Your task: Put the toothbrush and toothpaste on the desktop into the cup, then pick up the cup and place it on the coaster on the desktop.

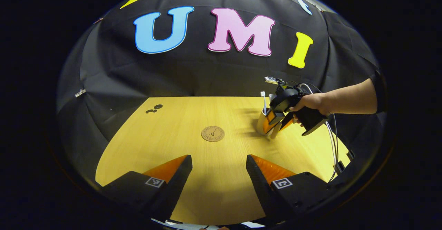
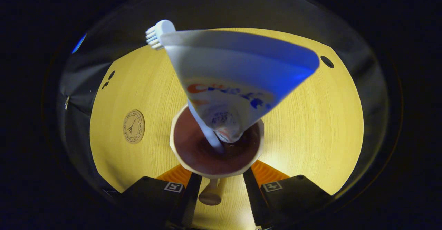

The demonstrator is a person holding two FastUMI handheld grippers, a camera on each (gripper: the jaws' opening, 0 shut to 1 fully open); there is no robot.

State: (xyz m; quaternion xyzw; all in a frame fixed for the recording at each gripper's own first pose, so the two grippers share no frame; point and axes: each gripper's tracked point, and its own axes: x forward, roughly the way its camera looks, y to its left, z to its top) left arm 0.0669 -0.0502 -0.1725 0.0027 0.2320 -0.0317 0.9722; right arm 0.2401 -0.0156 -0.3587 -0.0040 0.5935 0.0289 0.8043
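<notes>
The left gripper [image 1: 219, 169] hangs with fingers apart over the desktop [image 1: 193, 119]. Ahead lies the coaster [image 1: 212, 133]. To its right stands the cup [image 1: 261, 123] with toothbrush [image 1: 263, 100] and toothpaste [image 2: 238, 81] inside; the right gripper [image 2: 221, 183] straddles its handle [image 2: 210, 193], and I cannot tell whether it grips.

The left gripper [image 1: 219, 169] carried black wedge-shaped finger bodies, each bearing a small square white-and-black marker. At three o'clock in the left gripper view, the right gripper [image 1: 279, 119] had a black housing, thin white and dark cables trailing, gripped by a bare-forearmed hand [image 1: 309, 104].
</notes>
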